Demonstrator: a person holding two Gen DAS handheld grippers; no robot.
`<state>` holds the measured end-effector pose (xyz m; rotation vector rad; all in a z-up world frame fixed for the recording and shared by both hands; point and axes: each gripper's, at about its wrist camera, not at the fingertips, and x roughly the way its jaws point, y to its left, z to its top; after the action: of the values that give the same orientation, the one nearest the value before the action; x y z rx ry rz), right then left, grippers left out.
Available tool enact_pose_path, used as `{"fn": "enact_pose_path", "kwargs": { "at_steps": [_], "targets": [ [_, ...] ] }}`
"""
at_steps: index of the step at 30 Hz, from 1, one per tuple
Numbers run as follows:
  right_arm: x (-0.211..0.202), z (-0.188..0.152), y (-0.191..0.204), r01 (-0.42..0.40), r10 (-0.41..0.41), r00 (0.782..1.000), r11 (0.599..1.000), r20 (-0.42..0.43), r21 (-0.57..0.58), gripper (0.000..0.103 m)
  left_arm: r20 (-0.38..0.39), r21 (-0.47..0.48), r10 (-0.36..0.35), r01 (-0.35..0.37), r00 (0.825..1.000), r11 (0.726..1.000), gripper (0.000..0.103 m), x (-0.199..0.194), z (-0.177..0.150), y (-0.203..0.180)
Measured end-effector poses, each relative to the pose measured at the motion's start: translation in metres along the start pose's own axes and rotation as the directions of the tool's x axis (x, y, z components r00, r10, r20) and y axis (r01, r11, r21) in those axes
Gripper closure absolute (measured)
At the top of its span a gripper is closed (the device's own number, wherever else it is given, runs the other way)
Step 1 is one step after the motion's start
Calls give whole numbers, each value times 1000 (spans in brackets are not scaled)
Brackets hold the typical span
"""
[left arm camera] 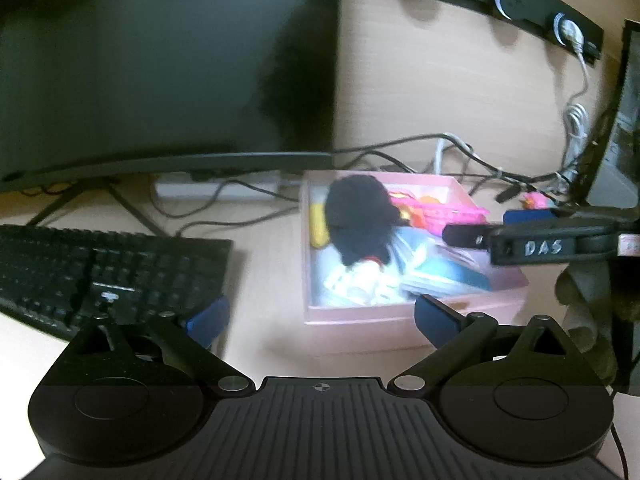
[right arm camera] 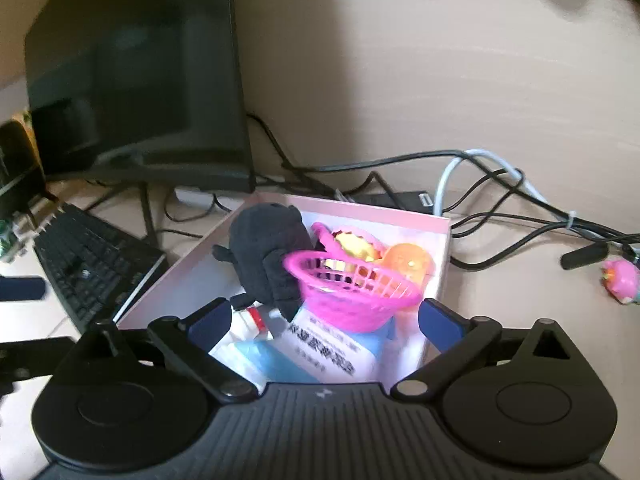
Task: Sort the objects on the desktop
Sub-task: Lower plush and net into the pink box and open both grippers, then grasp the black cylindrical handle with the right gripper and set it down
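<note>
Gaping empty, both claws, fuzzy black plush [right arm camera: 268, 256], latticed pink plastic basket [right arm camera: 352, 288], pink box [right arm camera: 408, 220]

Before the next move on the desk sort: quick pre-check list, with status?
1. Left gripper open, nothing between its fingers: ok.
2. Right gripper open, nothing gripped: ok.
3. Pink box holds the black plush and the pink basket: ok.
4. Everything sorted: not ok, a small pink toy lies on the desk among the cables.
5. Keyboard clear of the box: ok.
6. Room left in the box: cannot tell.
</note>
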<state>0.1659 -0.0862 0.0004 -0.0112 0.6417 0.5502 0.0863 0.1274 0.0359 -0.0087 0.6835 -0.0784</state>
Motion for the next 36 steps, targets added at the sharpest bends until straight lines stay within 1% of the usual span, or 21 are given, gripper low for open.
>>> {"fn": "enact_pose_path", "kwargs": {
  "at_steps": [1, 4, 5, 6, 8, 11, 14, 17, 20, 23, 25, 26, 27, 29, 30, 31, 32, 33, 34, 35, 36],
  "targets": [
    [-7, -2, -2, -2, 2, 1000, 1000, 19, 8, 4, 0, 7, -9, 9, 1000, 1000, 2, 0, 0, -4],
    [-27, -1, -1, 7, -7, 997, 1000, 81, -5, 22, 9, 25, -30, 30, 1000, 999, 2, 1, 2, -17],
    [-33, 0, -2, 9, -8, 996, 1000, 89, -8, 34, 14, 33, -40, 39, 999, 999, 2, 1, 3, -21],
    [-40, 0, -4, 8, -8, 996, 1000, 86, -8, 49, 18, 41, -50, 49, 999, 998, 2, 0, 3, -25],
    [-48, -1, -11, 22, -22, 997, 1000, 73, 2, 59, 21, 54, -67, 65, 998, 996, 1, 1, 5, -35],
    [-56, -8, -28, 97, -97, 992, 995, 84, -1, 59, 24, 59, -87, 85, 996, 995, 1, 5, 6, -48],
    [-58, -12, -64, 217, -220, 970, 975, 99, 46, 51, 34, 57, -90, 88, 995, 994, 0, 7, 4, -58],
    [-38, -8, -116, 354, -363, 929, 928, 77, 114, 50, 18, 67, -96, 95, 995, 993, 0, 6, -1, -64],
    [-7, -4, -160, 465, -472, 880, 878, 47, 111, 48, -4, 104, -96, 96, 995, 990, 0, 2, -6, -67],
    [28, 1, -185, 539, -541, 841, 839, 9, 74, 40, -18, 120, -72, 74, 997, 990, 0, -1, -9, -65],
    [44, 7, -196, 565, -566, 824, 821, -10, 81, 35, -24, 111, -54, 56, 998, 992, 0, -3, -11, -59],
    [49, 11, -199, 573, -575, 818, 814, -10, 93, 34, -28, 106, -48, 51, 998, 993, 0, -3, -12, -57],
    [51, 15, -201, 559, -562, 827, 822, -7, 113, 34, -33, 100, -43, 46, 999, 994, 0, -2, -12, -54],
    [55, 23, -199, 507, -514, 858, 849, 13, 146, 34, -47, 91, -38, 42, 998, 995, 0, 0, -14, -49],
    [57, 25, -196, 498, -505, 863, 856, 21, 142, 35, -54, 88, -38, 43, 998, 995, 0, 2, -14, -48],
    [63, 27, -191, 494, -500, 866, 860, 23, 127, 36, -59, 86, -40, 45, 997, 995, 0, 4, -14, -47],
    [71, 28, -186, 495, -500, 866, 862, 17, 109, 44, -63, 85, -43, 48, 997, 995, 0, 5, -14, -46],
    [78, 29, -182, 508, -510, 860, 857, 9, 91, 51, -64, 85, -46, 52, 997, 995, 0, 6, -14, -45],
    [87, 29, -176, 546, -547, 837, 836, 5, 62, 52, -66, 86, -50, 56, 997, 995, 0, 7, -14, -45],
    [92, 30, -173, 567, -568, 823, 822, 7, 48, 52, -69, 85, -54, 60, 996, 995, 0, 8, -14, -44],
    [97, 32, -171, 569, -570, 822, 821, 5, 49, 52, -75, 85, -58, 64, 995, 994, 0, 9, -15, -44]
  ]
}}
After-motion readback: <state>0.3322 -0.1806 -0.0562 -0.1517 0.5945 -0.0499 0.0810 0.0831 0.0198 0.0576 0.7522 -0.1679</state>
